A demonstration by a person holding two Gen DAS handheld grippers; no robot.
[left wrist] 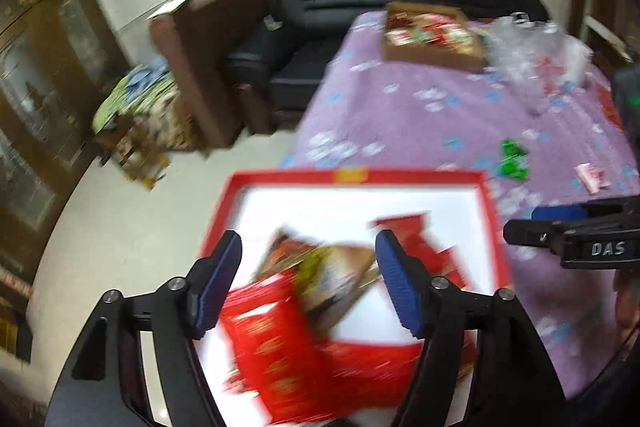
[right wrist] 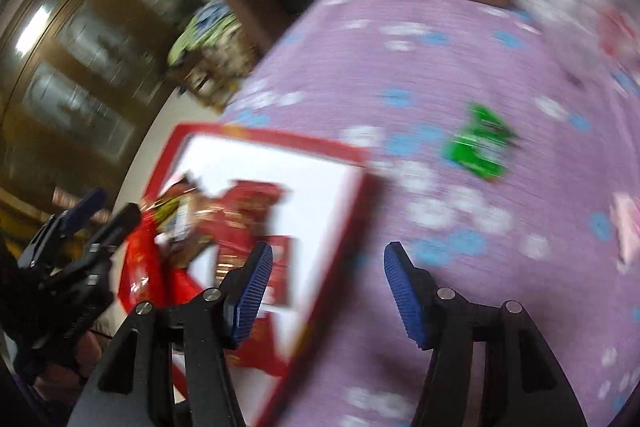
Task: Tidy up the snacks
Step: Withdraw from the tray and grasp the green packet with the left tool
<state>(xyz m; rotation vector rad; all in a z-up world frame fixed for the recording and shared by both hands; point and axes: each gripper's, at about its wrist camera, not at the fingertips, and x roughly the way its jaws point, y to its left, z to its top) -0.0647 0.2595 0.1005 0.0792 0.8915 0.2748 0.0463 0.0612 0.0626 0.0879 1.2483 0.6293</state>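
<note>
Purple flowered tablecloth (right wrist: 460, 67) under shallow red-rimmed rectangular box (left wrist: 490, 215) of crinkly snack packets (left wrist: 280, 343).

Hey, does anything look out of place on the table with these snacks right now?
Yes. A green packet and a pink packet lie loose on the purple tablecloth, outside the red tray where other snacks are piled. Crumpled clear plastic sits beside the cardboard box.

Bright, even indoor light; both fisheye views smeared by motion blur, edges bowed and dark-cornered
</note>
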